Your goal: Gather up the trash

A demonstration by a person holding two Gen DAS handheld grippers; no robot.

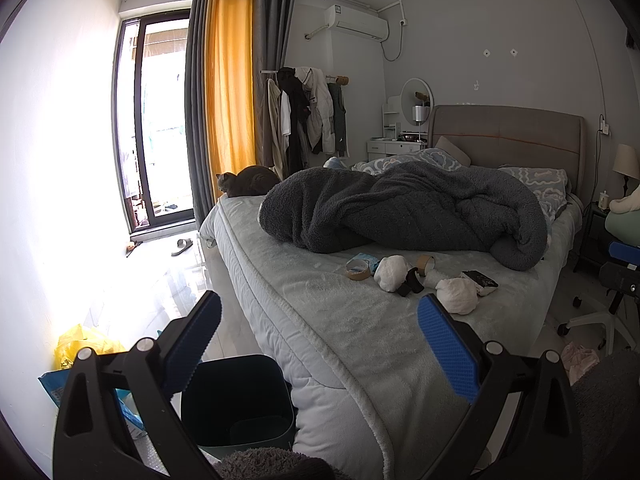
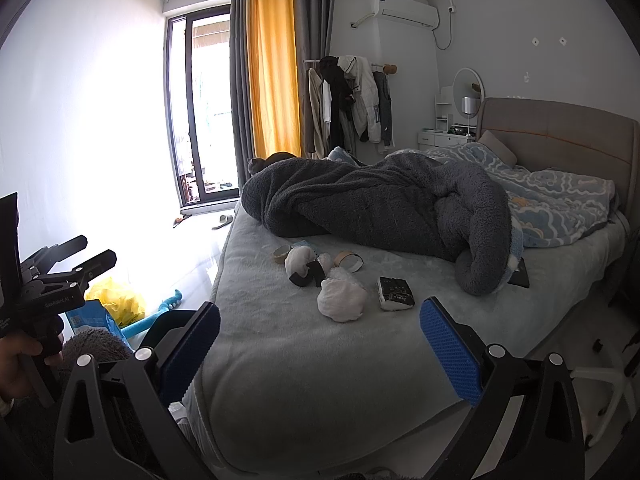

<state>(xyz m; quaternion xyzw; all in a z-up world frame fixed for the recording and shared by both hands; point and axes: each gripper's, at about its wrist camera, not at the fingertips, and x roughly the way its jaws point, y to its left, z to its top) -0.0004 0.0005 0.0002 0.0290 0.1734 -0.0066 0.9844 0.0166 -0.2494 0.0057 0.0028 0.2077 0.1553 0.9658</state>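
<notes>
Trash lies on the bed (image 1: 340, 332): two white crumpled paper wads (image 1: 457, 295) (image 1: 392, 272), two empty tape rolls (image 1: 357, 269) (image 1: 425, 264), a black strap (image 1: 411, 283) and a black-and-white packet (image 1: 480, 281). In the right wrist view the near wad (image 2: 341, 300), the packet (image 2: 395, 293) and a tape roll (image 2: 347, 261) lie ahead. A dark bin (image 1: 236, 400) stands on the floor at the bed's corner. My left gripper (image 1: 320, 316) is open and empty above the bin and bed edge. My right gripper (image 2: 320, 320) is open and empty over the bed's near part.
A dark fleece blanket (image 1: 400, 208) is heaped across the bed, and a grey cat (image 1: 248, 180) sits at its far corner. A yellow bag (image 1: 86, 344) and a blue pack (image 2: 90, 318) lie on the floor at left. A white chair base (image 1: 592, 320) is at right.
</notes>
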